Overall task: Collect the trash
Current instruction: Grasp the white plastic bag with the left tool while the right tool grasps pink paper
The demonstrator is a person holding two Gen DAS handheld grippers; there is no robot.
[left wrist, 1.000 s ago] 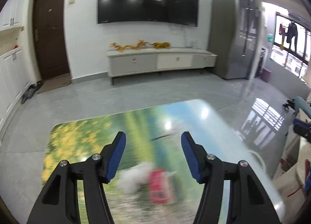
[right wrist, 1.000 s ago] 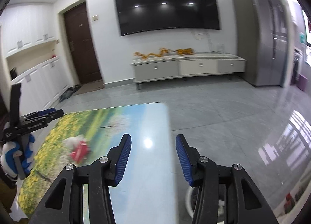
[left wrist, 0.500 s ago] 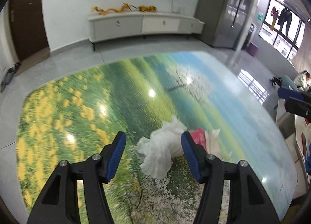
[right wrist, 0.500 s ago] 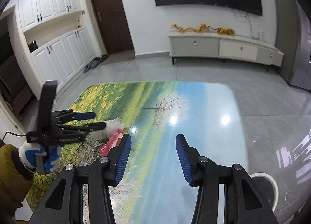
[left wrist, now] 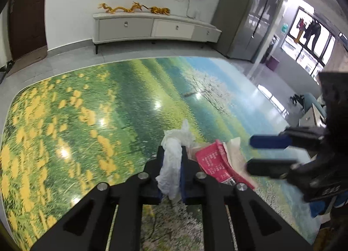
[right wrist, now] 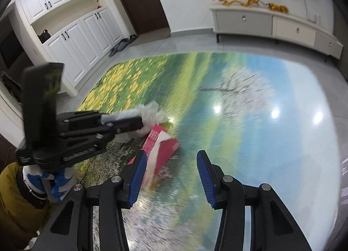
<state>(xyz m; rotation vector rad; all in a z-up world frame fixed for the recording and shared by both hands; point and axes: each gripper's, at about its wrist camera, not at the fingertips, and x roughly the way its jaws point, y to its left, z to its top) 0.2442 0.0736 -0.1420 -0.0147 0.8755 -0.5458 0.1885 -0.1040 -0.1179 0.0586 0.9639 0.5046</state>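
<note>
A crumpled white tissue (left wrist: 174, 153) lies on the landscape-print table (left wrist: 97, 109). My left gripper (left wrist: 171, 159) is shut on it. A red and white wrapper (left wrist: 219, 164) lies just right of it. In the right wrist view the tissue (right wrist: 150, 114) sits in the left gripper's jaws, and the red wrapper (right wrist: 161, 148) lies in front of my right gripper (right wrist: 169, 174), close to its left finger. The right gripper is open and empty. It also shows in the left wrist view (left wrist: 269, 153), right of the wrapper.
The table edge (right wrist: 335, 142) runs along the right, with grey floor beyond. A white TV cabinet (left wrist: 152, 27) stands at the far wall. White cupboards (right wrist: 76, 33) and a dark door (right wrist: 141, 0) are at the left.
My left gripper has closed on the white tissue. My right gripper has moved in toward the red wrapper, staying open.
</note>
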